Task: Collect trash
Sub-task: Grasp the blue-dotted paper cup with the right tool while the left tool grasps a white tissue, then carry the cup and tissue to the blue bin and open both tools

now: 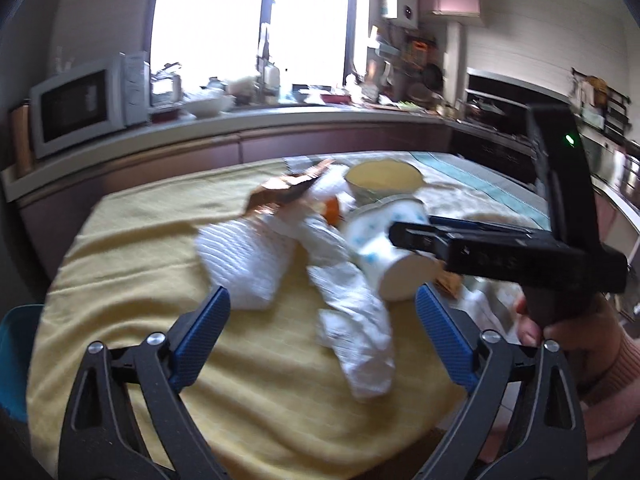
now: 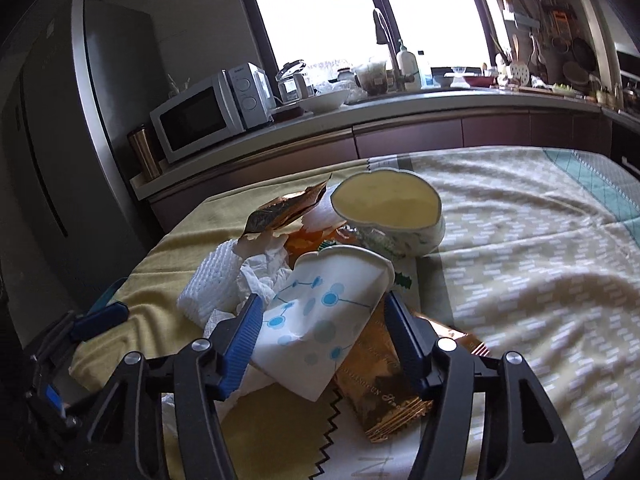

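A white paper cup (image 2: 320,312) with blue dots lies on its side in a pile of trash on the yellow tablecloth (image 1: 140,260). My right gripper (image 2: 323,300) is shut on the cup, a blue pad against each side, and the cup wall is dented. From the left wrist view, that gripper's fingers (image 1: 412,238) reach over the cup (image 1: 376,248). My left gripper (image 1: 323,292) stands open just above the cloth. A crumpled white tissue (image 1: 352,320) lies between its pads without touching them. A white foam net sleeve (image 1: 244,260) and a gold wrapper (image 1: 280,192) lie beyond.
A cream ceramic bowl (image 2: 388,204) stands behind the pile. A gold packet (image 2: 380,392) lies under the cup. A kitchen counter with a microwave (image 2: 200,120) runs behind the table, with a fridge (image 2: 60,120) on the left. A person's hand (image 1: 560,328) holds the right gripper.
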A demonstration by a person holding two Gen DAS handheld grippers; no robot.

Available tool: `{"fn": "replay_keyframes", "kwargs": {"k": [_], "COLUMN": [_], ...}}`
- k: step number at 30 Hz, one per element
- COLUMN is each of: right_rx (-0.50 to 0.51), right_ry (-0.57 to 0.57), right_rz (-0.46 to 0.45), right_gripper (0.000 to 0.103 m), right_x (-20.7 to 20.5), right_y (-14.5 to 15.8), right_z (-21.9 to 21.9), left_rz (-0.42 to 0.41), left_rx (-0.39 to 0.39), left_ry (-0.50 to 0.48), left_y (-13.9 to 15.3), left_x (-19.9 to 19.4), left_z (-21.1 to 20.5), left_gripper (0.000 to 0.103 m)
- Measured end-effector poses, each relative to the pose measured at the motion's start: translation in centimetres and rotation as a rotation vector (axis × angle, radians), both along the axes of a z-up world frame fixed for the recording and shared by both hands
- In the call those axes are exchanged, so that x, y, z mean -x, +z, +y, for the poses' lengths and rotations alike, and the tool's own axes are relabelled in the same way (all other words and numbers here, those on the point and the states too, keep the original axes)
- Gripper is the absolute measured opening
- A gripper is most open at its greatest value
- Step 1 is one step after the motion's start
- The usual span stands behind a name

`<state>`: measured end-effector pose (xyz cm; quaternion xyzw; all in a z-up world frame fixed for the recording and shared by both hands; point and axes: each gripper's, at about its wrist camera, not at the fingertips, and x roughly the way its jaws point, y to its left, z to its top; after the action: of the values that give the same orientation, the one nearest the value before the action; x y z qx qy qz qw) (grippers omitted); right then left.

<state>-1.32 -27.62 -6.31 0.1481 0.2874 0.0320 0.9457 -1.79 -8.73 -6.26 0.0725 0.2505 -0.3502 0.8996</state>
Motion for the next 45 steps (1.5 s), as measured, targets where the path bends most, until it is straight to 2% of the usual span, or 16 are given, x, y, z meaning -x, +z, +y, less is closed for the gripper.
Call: {"fn": "replay_keyframes", "kwargs": {"k": [2, 3, 5, 7, 8, 10, 12, 20, 26, 29, 33, 38, 45], "right_rx": [-0.062, -0.093, -0.141, -0.158, -0.161, -0.163, -0.162, -0.173, -0.116, -0.072, -0.075, -0.094, -0.129], "right_ry": [0.023, 0.032, 0.042, 0.048, 0.053, 0.064, 0.072, 0.138, 0.203, 0.251, 0.34, 0.472, 0.664], "right_rz": [0.025, 0.036, 0.045, 0.043, 0.037, 0.028, 0.024, 0.001, -0.071, -0.111, -0.12, -0.12, -0.082], "right_gripper": [0.054, 0.053, 0.049, 0.042, 0.037, 0.035, 0.034, 0.032, 0.032, 0.032, 0.032, 0.032, 0.032], "right_x": [-0.3, -0.5, -0.5, -0.4, -0.3, -0.2, -0.1, 0.6, 1.6, 1.7, 0.2, -3.1, -8.9], "right_y": [-0.5, -0.7, -0.9, -0.9, -0.7, -0.4, -0.1, 1.4, 3.4, 4.3, 4.9, 5.7, 6.5], "right_z": [-0.2, -0.4, -0.6, -0.7, -0.7, -0.6, -0.6, -0.2, 1.3, 2.9, 5.5, 10.2, 18.5], "left_rz": [0.038, 0.063, 0.122, 0.174, 0.191, 0.21, 0.217, 0.18, 0.125, 0.093, 0.064, 0.051, 0.043], "left_rx": [-0.025, -0.035, -0.038, -0.027, -0.023, -0.011, 0.004, 0.035, 0.087, 0.104, 0.118, 0.131, 0.096], "left_ry": [-0.033, -0.047, -0.07, -0.08, -0.082, -0.08, -0.088, -0.086, -0.017, 0.05, 0.16, 0.322, 0.552], "left_y": [-0.9, -1.4, -2.4, -2.9, -3.1, -3.3, -3.3, -1.3, 0.7, 1.6, 2.5, 3.2, 3.3], "left_x": [-0.2, -0.4, -0.9, -1.2, -1.6, -1.9, -1.9, -1.0, -0.5, -0.7, -1.4, -2.8, -5.2], "left_z": [-1.1, -1.6, -2.2, -2.0, -2.0, -1.6, -1.2, 2.9, 7.4, 9.9, 13.4, 18.8, 25.8], "left_gripper": [0.081, 0.07, 0.057, 0.035, 0.031, 0.02, 0.015, 0.011, 0.011, 0.011, 0.011, 0.011, 0.011]}}
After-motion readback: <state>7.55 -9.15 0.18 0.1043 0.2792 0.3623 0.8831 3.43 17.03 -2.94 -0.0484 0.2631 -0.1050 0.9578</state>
